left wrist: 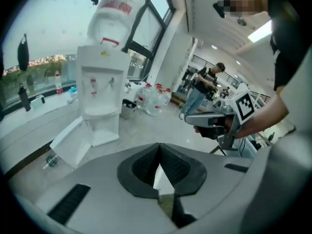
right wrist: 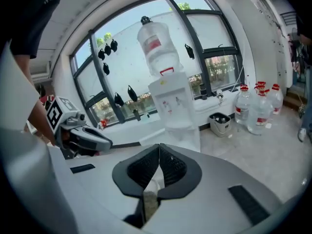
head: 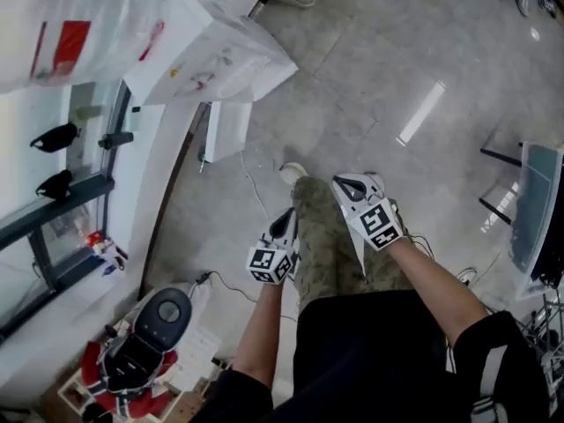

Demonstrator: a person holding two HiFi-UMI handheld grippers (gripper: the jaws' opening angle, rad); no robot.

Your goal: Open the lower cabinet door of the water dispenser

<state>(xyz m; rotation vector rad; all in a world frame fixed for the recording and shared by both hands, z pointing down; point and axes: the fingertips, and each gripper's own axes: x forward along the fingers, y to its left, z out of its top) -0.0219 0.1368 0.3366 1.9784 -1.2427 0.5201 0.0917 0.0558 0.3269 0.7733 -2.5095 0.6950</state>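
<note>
While the left gripper [left wrist: 158, 152] and right gripper [right wrist: 158, 155] hang with jaws pressed together on nothing, the water dispenser [right wrist: 174, 106] stands well ahead of them, lower cabinet door [left wrist: 73, 141] standing open, and only the gripper views catch the jugs [right wrist: 258, 110] beside it.

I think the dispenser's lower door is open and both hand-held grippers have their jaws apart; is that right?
Not quite: the left hand-held gripper and right hand-held gripper are shut and empty, as each gripper view shows. The lower door of the dispenser is indeed open.
</note>
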